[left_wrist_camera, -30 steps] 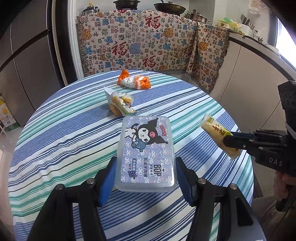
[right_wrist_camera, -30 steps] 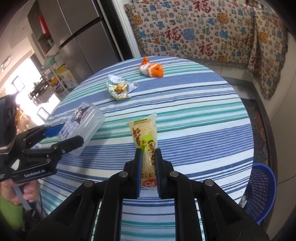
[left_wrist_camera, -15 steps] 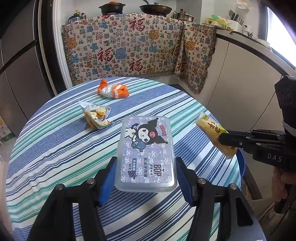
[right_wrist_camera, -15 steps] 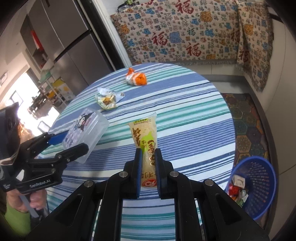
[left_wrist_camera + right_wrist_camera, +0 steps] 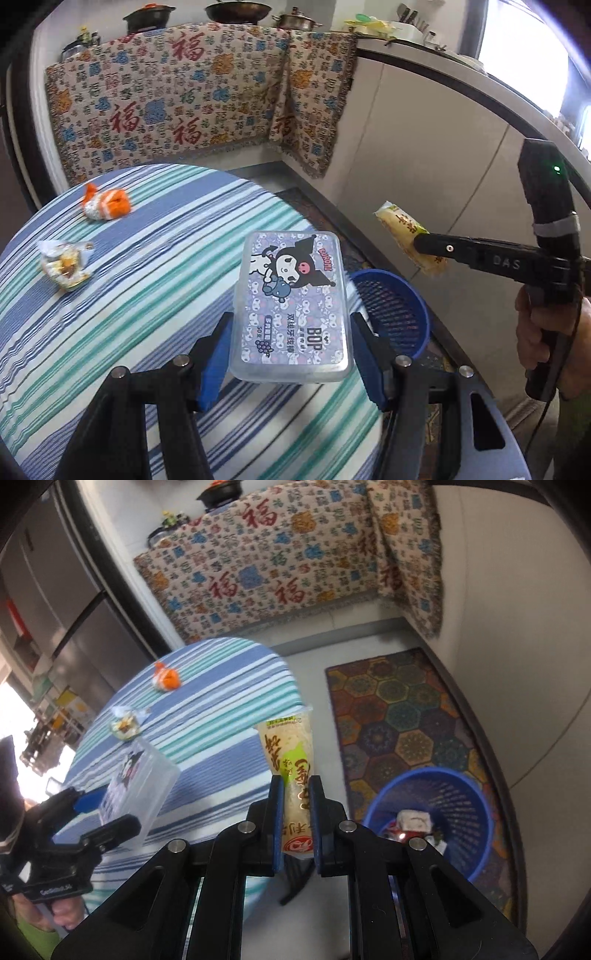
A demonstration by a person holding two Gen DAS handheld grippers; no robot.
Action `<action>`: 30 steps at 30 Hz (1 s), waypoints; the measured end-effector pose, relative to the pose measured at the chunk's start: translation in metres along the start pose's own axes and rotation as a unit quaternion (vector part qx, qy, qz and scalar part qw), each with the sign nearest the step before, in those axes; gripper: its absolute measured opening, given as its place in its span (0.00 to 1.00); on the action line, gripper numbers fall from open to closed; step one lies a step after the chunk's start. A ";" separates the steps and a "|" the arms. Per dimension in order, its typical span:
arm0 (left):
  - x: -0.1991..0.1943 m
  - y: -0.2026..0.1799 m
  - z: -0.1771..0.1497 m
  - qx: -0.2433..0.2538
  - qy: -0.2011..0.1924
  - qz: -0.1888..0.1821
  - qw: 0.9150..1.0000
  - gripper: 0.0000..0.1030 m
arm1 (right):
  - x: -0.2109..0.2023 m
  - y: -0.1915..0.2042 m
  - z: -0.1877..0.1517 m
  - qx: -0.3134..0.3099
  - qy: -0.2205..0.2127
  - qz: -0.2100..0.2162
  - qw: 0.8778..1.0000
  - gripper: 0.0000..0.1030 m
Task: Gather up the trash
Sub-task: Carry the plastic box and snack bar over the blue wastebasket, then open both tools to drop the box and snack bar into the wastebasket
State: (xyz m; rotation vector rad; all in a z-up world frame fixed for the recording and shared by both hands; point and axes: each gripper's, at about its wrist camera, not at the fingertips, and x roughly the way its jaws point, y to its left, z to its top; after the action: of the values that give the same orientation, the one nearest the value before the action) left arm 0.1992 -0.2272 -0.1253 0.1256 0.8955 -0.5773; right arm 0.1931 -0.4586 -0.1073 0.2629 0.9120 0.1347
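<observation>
Risk sits in the release — both loads hang off the table's edge, above floor and rug. Left gripper clamps the plastic box; right gripper pinches the yellow snack packet. Blue basket lies below, right of the packet; letting go early would miss it.

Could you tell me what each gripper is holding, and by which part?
Left gripper: plastic box, by its long sides. Right gripper: yellow snack packet, near its lower end.

Left gripper clamps cartoon box; blue basket beyond.
</observation>
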 end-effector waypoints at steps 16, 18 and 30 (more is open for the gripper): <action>0.157 -0.124 0.041 0.039 0.061 -0.109 0.991 0.60 | 0.023 -0.174 -0.015 0.148 0.022 -0.064 0.987 0.12; 0.174 -0.130 0.040 0.043 0.069 -0.107 0.991 0.60 | 0.024 -0.184 -0.017 0.155 0.023 -0.067 0.985 0.12; 0.257 -0.150 0.025 0.056 0.121 -0.087 0.987 0.69 | 0.016 -0.213 -0.022 0.211 -0.010 -0.067 0.975 0.61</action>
State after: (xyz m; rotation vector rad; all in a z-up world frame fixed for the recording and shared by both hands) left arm 0.2629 -0.4707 -0.2868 0.2245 1.1170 -0.7870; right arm 0.1863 -0.6553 -0.1924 0.5943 0.9297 -0.1904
